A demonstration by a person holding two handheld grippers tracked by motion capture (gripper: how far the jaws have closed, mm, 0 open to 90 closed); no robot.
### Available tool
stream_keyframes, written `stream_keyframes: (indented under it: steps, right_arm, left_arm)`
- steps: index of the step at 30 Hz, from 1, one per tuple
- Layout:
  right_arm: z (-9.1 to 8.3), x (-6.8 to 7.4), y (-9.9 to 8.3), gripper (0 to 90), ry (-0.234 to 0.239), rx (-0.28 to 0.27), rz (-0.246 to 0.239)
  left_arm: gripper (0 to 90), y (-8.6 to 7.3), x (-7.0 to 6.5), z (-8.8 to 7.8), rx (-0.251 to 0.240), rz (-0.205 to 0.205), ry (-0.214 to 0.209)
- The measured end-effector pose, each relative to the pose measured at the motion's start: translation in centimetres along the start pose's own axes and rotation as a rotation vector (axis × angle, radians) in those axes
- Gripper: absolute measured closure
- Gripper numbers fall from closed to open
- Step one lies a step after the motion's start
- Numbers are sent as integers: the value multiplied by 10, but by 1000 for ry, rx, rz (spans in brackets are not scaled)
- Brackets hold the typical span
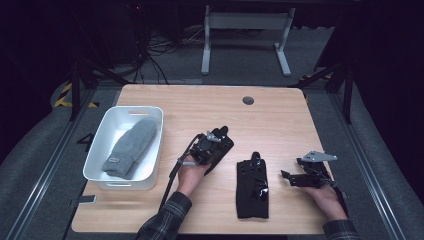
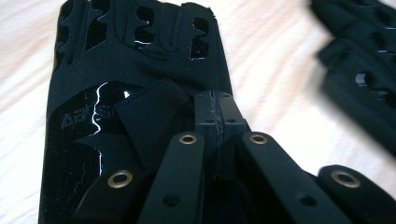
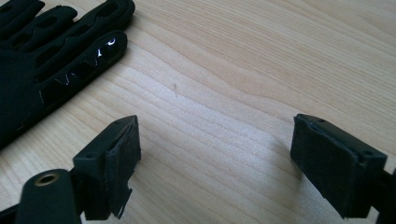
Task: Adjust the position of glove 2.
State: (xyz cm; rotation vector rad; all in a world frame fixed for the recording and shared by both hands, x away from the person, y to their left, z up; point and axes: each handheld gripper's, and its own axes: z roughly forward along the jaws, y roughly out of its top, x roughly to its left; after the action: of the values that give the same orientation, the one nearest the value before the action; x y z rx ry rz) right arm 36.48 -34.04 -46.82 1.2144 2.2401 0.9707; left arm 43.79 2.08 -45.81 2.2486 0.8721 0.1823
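Two black fingerless gloves of thin stretch fabric with glossy printed patches are in play: one hangs pinched in the left gripper above the middle of the pale wooden bench, the second black glove lies flat near the front edge, between the hands. The left jaws are fully closed on a fold of the held glove, near its cuff strap. The right gripper rests just right of the lying glove with its jaws wide apart and nothing between them. Such a glove looks light, limp and unbreakable; it will likely sag and fold, and the shiny patches may slip, so a hem or cuff edge seems the better hold. At far left a white plastic tub contains a grey knitted mitten.
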Motion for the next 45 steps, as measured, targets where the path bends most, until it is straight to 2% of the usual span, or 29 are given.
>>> stream_keyframes:
  steps: [3, 7, 10, 11, 15, 18, 22, 26, 31, 40, 45]
  right_arm:
    - [0, 0, 0, 163, 1, 0, 0]
    - [0, 0, 0, 163, 1, -1, 1]
    - [0, 0, 0, 163, 2, -1, 0]
    - [0, 0, 0, 163, 2, -1, 0]
    - [0, 0, 0, 163, 2, -1, -1]
    - [0, 0, 0, 164, 2, -1, -2]
    - [0, 0, 0, 163, 2, -1, -2]
    - [0, 0, 0, 164, 2, -1, -2]
    - [0, -1, 0, 164, 3, -1, -2]
    - [0, -1, 0, 163, 2, 1, -3]
    - [0, -1, 0, 164, 2, 1, -3]
  left_arm:
    - [899, 3, -5, -1, -2, 13, -13]
    - [899, 7, 0, -8, -18, 14, -5]
    - [899, 12, 15, -16, -22, 1, 26]
    - [899, 12, 15, -16, -22, 1, 26]
    - [899, 17, 38, -24, -23, -30, 68]
    - [899, 15, 46, -24, -7, -41, 70]
    - [899, 10, 49, -16, 27, -49, 63]
    - [899, 6, 47, -9, 45, -42, 65]
    - [899, 3, 43, -12, 52, -38, 59]
    - [899, -11, 24, -23, 87, -2, 24]
    - [899, -22, 16, -33, 104, -2, 2]
